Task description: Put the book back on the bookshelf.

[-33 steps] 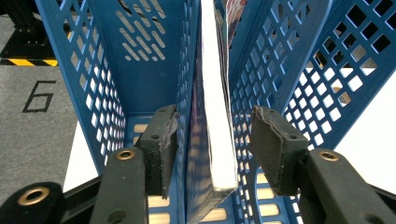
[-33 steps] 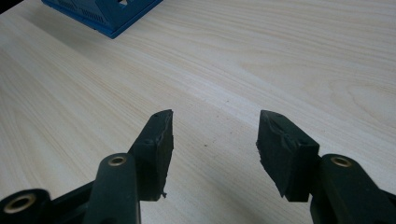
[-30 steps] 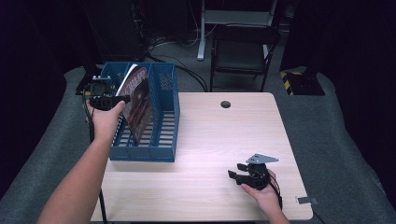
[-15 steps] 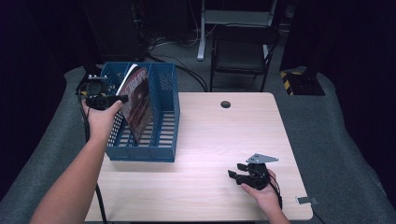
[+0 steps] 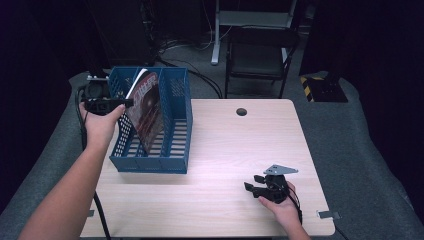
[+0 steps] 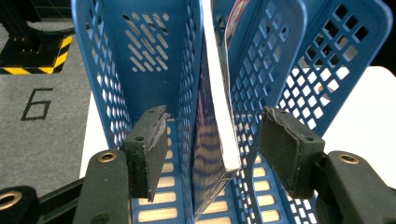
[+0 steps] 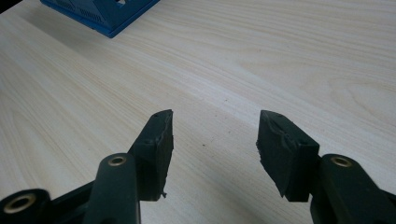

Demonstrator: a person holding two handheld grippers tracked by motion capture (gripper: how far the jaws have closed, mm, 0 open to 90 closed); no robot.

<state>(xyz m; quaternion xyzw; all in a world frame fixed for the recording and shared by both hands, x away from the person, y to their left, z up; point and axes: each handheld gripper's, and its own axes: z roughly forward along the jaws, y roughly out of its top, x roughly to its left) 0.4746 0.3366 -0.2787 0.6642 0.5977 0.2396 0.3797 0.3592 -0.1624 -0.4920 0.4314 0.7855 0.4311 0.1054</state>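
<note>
1. One magazine (image 5: 147, 112) stands on edge inside the blue rack (image 5: 172, 165), in a middle slot, leaning with its top toward the rack's left side. Its glossy dark red cover faces right in the high view.
2. In the left gripper view the magazine (image 6: 219, 140) shows its white page edge and rests against a perforated divider of the rack (image 6: 116, 93).
3. The rack sits on the left part of the table (image 5: 235, 145), with its near rim just short of the table's middle depth.
4. The left gripper (image 5: 102, 104) is held at the rack's left rim, near the magazine's upper edge. In the left gripper view its jaws have just been opening and stand apart on either side of the magazine (image 6: 212, 144). Neither pad presses on it, and a gap shows on both sides.
5. The right gripper (image 5: 260, 186) rests low over the near right part of the table, well apart from the rack. Its jaws stand moderately open with nothing between them (image 7: 212, 149). Bare wood grain lies beyond its pads.
6. Beyond the table's far edge, a dark chair (image 5: 260, 47) stands on the floor.
</note>
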